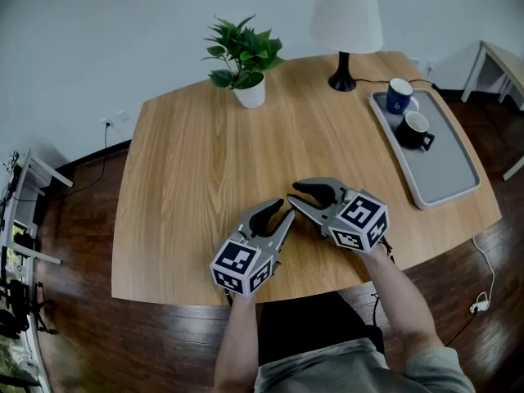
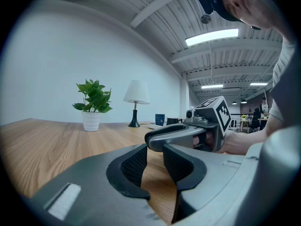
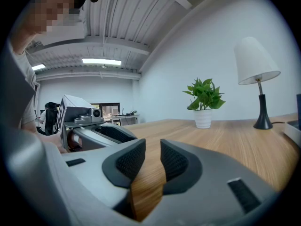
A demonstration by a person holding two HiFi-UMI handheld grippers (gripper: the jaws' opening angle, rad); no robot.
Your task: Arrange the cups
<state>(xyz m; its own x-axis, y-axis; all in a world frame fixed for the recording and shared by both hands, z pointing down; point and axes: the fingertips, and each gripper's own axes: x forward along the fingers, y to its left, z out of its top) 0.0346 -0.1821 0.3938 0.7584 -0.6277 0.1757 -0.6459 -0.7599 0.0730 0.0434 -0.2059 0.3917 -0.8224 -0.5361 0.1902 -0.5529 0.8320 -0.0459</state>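
Note:
A blue cup (image 1: 399, 95) and a black cup (image 1: 414, 129) stand at the far end of a grey tray (image 1: 449, 182) on the right side of the table. Both grippers rest low over the wood near the front edge, far from the cups. My left gripper (image 1: 286, 214) points up and to the right. My right gripper (image 1: 292, 195) points left, and its tips almost meet the left one's. In each gripper view the pads (image 2: 134, 163) (image 3: 130, 161) stand nearly together, only a thin strip of wood showing between them. Nothing is held.
The round wooden table (image 1: 205, 162) carries a potted plant (image 1: 244, 56) at the back and a white lamp (image 1: 345, 23) with a black base beside the tray. The lamp's cord runs behind the tray. A white side table (image 1: 499, 64) stands at the far right.

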